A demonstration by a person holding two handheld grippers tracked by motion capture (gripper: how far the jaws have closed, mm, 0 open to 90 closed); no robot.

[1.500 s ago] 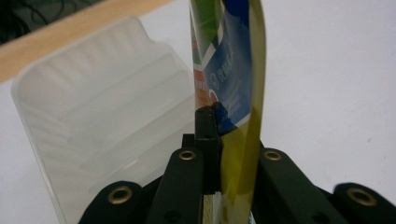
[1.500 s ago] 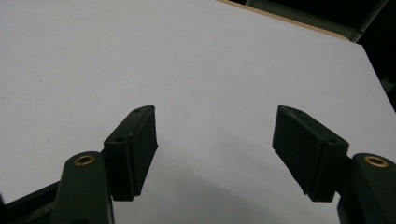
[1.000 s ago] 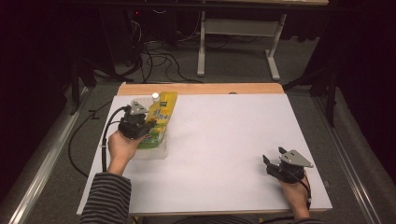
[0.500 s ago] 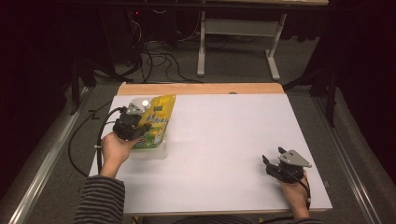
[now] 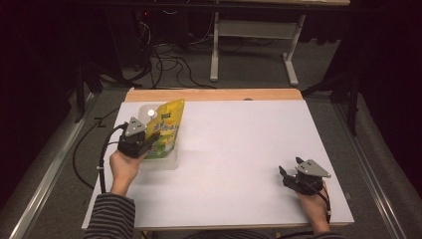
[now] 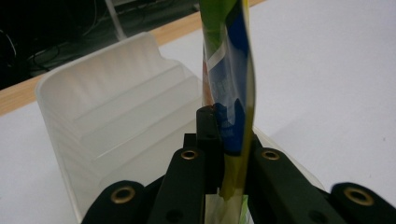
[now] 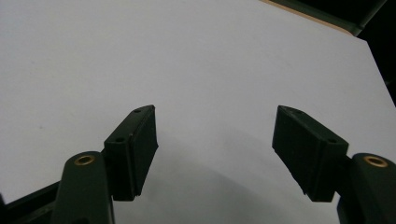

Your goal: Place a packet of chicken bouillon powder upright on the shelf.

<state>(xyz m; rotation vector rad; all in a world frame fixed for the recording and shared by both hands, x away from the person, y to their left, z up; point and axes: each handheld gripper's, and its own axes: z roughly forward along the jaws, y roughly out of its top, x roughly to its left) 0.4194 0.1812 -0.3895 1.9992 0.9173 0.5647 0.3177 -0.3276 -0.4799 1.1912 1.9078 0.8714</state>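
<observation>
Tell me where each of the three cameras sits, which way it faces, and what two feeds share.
High view: above the near edge, facing forward and down on the white table; both forearms, left tongs and right tongs show.
Left gripper view: rides the left tongs, looking along jaws shut on the yellow pouch over the clear bin.
Right gripper view: rides the right tongs, jaws apart over bare table.
Shared: high and left gripper views both show pouch and bin.

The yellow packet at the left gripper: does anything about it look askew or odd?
The yellow packet stands on edge, clamped in the left gripper, above the clear plastic bin. It twists slightly. Nothing looks spilled or damaged.
</observation>
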